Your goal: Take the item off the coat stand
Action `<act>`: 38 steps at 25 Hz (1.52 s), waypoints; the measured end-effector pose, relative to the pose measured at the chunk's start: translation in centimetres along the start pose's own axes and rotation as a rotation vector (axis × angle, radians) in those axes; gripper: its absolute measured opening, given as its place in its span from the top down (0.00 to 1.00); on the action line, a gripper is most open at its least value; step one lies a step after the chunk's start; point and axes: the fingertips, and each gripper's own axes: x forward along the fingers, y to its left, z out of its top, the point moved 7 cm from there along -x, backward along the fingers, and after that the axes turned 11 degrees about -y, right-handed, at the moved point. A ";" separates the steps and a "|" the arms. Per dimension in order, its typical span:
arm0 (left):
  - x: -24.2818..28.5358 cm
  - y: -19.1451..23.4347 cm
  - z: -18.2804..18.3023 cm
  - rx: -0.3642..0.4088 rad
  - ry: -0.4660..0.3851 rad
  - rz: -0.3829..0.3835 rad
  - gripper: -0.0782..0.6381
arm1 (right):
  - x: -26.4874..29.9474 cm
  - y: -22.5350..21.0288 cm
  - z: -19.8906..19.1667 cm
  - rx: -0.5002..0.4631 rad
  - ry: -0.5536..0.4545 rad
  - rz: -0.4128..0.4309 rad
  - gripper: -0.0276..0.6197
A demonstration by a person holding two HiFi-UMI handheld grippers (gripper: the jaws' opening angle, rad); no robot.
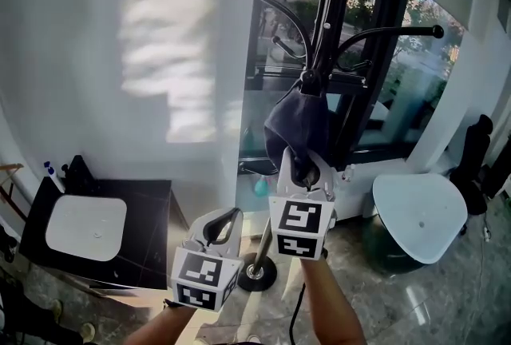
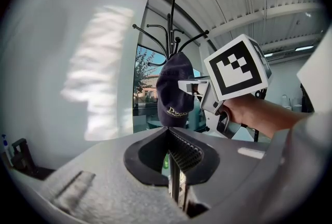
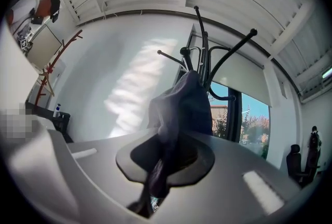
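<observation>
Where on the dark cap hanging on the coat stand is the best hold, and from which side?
Its drooping lower edge, from below on the person's side: the cap hangs limp off the coat stand, leaving that fabric free. The right claw pinches it there.

Black metal coat stand [image 1: 332, 16] with curved hooks rests on its round base [image 1: 256, 277] on the glossy grey stone floor [image 1: 399, 307]. A dark navy fabric cap [image 1: 294, 124] hangs from it. A white round-topped table [image 1: 419, 212] stands on the same floor.
</observation>
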 end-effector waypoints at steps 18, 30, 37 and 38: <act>-1.4 -0.2 -0.7 -0.044 0.001 0.006 0.90 | -3.3 1.5 5.9 -0.202 -0.220 -0.011 0.94; -2.7 1.0 0.7 -0.022 -0.044 0.052 0.90 | -6.3 4.2 8.3 -0.216 -0.294 0.066 0.94; -4.1 2.3 0.9 -0.025 -0.054 0.107 0.90 | -7.9 6.2 6.3 -0.115 -0.256 0.103 0.93; -4.3 2.4 1.0 -0.023 -0.056 0.113 0.90 | -8.0 6.4 5.9 -0.094 -0.249 0.108 0.93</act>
